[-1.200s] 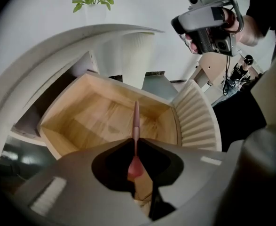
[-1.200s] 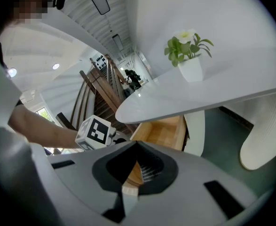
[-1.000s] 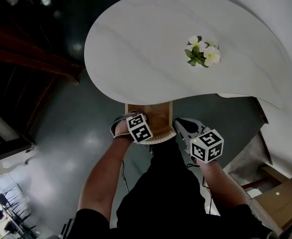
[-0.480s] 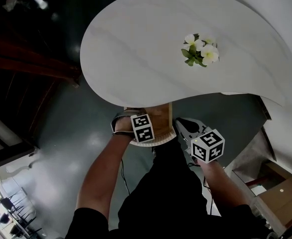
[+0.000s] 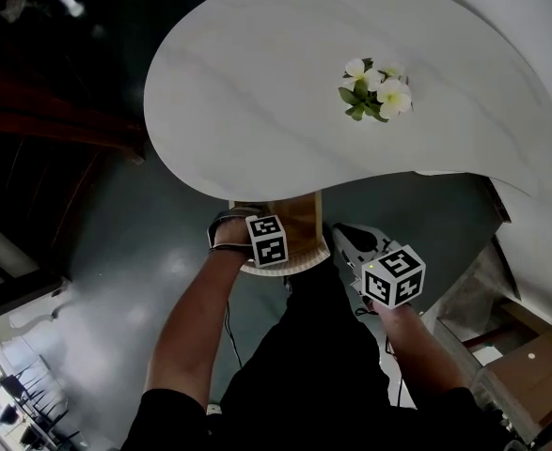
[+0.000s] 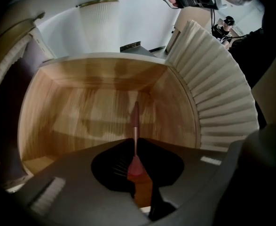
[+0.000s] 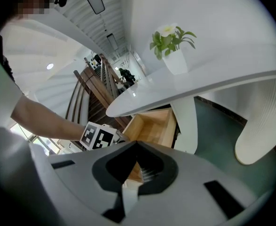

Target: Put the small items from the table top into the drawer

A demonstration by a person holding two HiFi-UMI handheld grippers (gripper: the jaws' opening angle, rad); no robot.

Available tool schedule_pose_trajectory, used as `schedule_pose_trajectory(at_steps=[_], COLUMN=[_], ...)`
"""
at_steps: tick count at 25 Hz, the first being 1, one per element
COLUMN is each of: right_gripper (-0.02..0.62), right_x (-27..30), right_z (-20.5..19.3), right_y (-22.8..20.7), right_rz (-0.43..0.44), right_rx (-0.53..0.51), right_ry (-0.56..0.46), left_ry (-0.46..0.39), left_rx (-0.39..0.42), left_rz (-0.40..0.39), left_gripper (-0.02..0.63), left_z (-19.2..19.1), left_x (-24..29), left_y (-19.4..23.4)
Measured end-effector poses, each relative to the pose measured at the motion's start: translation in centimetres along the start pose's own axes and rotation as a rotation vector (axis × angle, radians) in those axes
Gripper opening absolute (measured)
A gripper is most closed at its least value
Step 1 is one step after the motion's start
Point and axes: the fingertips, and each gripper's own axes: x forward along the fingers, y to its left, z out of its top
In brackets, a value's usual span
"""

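A wooden drawer (image 5: 304,216) stands pulled out under the white table's near edge. My left gripper (image 5: 268,242) points straight down into it. In the left gripper view the jaws of the left gripper (image 6: 135,144) are shut on a slim pink stick-like item (image 6: 135,122), whose tip hangs just above the drawer's bare wooden bottom (image 6: 81,107). My right gripper (image 5: 353,242) hovers to the right of the drawer's front, pointing slantwise down. In its own view the right gripper (image 7: 134,147) has its jaws together with nothing between them, and the drawer (image 7: 153,126) lies ahead.
A white pot with green leaves and white flowers (image 5: 373,87) stands on the white table top (image 5: 257,73). The same plant (image 7: 171,46) shows in the right gripper view. A ribbed white table base (image 6: 217,93) flanks the drawer. A dark floor lies below.
The left gripper has sunk a little into the drawer and rolled about its own axis, with the pink item still held. The right gripper has stayed put.
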Motion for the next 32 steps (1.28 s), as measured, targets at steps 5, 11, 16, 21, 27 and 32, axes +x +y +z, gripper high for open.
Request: schedule_pose_trajectory(at_steps=[5, 11, 16, 21, 27, 32], right_gripper=[0.011, 0.012, 0.011, 0.011, 0.011, 0.011], right_x=[-0.2, -0.6, -1.0, -2.0, -4.9, -7.5], right_z=[-0.2, -0.2, 0.8, 2.5, 5.7, 8.4], right_y=[0.1, 0.5, 1.8, 4.3, 8.6, 11.3], right_rz=[0.000, 0.000, 0.004, 0.002, 0.000, -0.027], right_rx=[0.004, 0.001, -0.025, -0.069, -0.154, -0.208], right_ry=[-0.004, -0.008, -0.018, -0.031, -0.064, -0.117], left_ry=[-0.011, -0.049, -0.118, -0.170, -0.331, -0.472], left_rx=[0.030, -0.023, -0.106, -0.211, -0.374, -0.441], left_rz=[-0.026, 0.029, 0.084, 0.121, 0.162, 0.188], left_gripper=[0.120, 0.135, 0.135, 0.133, 0.133, 0.106], left_z=[0.5, 0.2, -0.1, -1.0, -1.0, -0.8], left_x=[0.2, -1.4, -4.3, -7.8, -14.1, -20.0], left_y=[-0.9, -0.2, 0.4, 0.1, -1.4, -2.9])
